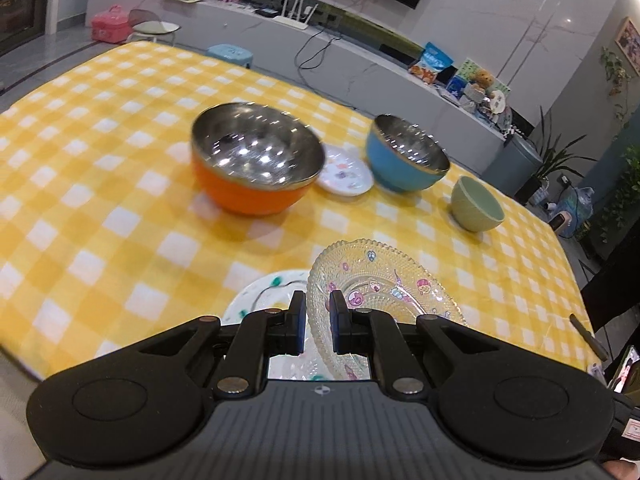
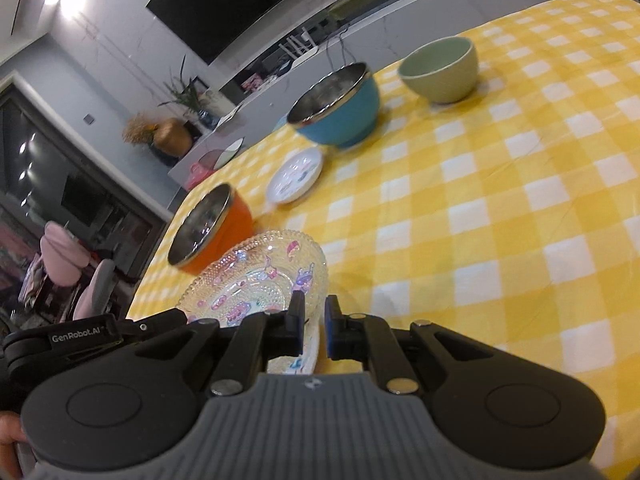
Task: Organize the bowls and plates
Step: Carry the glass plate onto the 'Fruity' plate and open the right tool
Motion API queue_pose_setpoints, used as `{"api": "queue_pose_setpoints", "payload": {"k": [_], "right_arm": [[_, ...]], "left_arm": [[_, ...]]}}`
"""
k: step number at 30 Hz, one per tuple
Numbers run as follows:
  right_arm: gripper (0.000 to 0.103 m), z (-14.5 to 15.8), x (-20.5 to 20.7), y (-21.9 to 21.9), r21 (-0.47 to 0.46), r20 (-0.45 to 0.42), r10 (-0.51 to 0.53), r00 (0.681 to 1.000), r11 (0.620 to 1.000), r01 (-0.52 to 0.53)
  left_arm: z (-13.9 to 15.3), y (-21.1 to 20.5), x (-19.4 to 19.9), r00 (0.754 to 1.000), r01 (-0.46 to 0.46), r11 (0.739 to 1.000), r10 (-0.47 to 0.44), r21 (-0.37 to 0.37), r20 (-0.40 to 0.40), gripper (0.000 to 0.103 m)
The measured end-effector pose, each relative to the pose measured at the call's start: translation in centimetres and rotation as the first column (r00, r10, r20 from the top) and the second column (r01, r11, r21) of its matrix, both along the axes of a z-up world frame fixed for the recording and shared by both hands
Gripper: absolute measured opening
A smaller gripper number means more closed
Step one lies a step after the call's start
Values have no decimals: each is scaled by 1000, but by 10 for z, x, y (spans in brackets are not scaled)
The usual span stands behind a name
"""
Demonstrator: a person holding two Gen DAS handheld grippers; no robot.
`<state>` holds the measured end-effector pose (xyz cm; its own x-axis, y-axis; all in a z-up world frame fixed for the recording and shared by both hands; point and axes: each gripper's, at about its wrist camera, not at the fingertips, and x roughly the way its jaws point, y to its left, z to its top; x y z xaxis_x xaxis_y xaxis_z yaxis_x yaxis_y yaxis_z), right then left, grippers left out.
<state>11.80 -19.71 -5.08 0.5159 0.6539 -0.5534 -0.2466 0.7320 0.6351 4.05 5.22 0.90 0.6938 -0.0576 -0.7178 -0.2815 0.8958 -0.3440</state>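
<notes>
Right now I am holding a clear glass plate (image 1: 384,292) off the desk (image 1: 100,168) with both tongs at once: the left tongs (image 1: 318,322) are clamping its beaded rim on one side, and the right tongs (image 2: 314,326) are clamping the rim on the other side, each pair of pads pressing the glass edge between them. The plate is printed with small cartoon figures and is tilting, its far edge standing higher in the left wrist view. Just beneath and to the left of it in that view, a white plate with green marks (image 1: 264,292) is lying flat on the yellow-and-white checked cloth. Farther out, an orange bowl (image 1: 256,160) with a steel lining is sitting upright, and just beside its right side a small white plate with pastel pictures (image 1: 346,174) is resting on the cloth, partly hidden behind the bowl's rim. A blue bowl (image 1: 406,154), also steel inside, is standing near that small plate on the other side, and a pale green bowl (image 1: 476,204) is sitting apart toward the right edge of the desk. In the right wrist view I am seeing the body of the left tongs at the lower left, gripping the opposite rim of the glass plate.
</notes>
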Motion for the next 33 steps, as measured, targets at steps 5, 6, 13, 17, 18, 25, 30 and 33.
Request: {"api": "queue_pose_setpoints", "payload": {"k": [5, 6, 13, 17, 18, 25, 30, 33], "right_arm": [[7, -3, -2, 5, -12, -1, 11, 1000, 1000, -11], [7, -4, -1, 6, -20, -5, 13, 1000, 1000, -14], [8, -11, 4, 15, -51, -34, 40, 999, 998, -42], [8, -13, 4, 22, -61, -35, 65, 997, 996, -67], [8, -14, 4, 25, -65, -33, 72, 997, 995, -74], [8, -19, 2, 40, -96, -33, 104, 994, 990, -106], [8, -20, 2, 42, -110, -23, 89, 996, 990, -91], [9, -18, -1, 48, -133, -4, 93, 996, 987, -93]], "left_arm": [[-12, 6, -8, 1000, -14, 1000, 13, -27, -28, 13], [-13, 8, -9, 999, -17, 999, 16, -35, -28, 13], [-22, 16, -9, 997, -58, 996, 54, -67, -59, 13], [-21, 16, -13, 995, -83, 996, 80, -39, -65, 13], [-21, 17, -14, 994, -91, 995, 89, -31, -70, 13], [-27, 22, -13, 981, -138, 990, 137, 3, -134, 13], [-28, 20, -11, 982, -131, 991, 131, 9, -135, 13], [-30, 20, -9, 977, -143, 989, 145, 20, -157, 13]]}}
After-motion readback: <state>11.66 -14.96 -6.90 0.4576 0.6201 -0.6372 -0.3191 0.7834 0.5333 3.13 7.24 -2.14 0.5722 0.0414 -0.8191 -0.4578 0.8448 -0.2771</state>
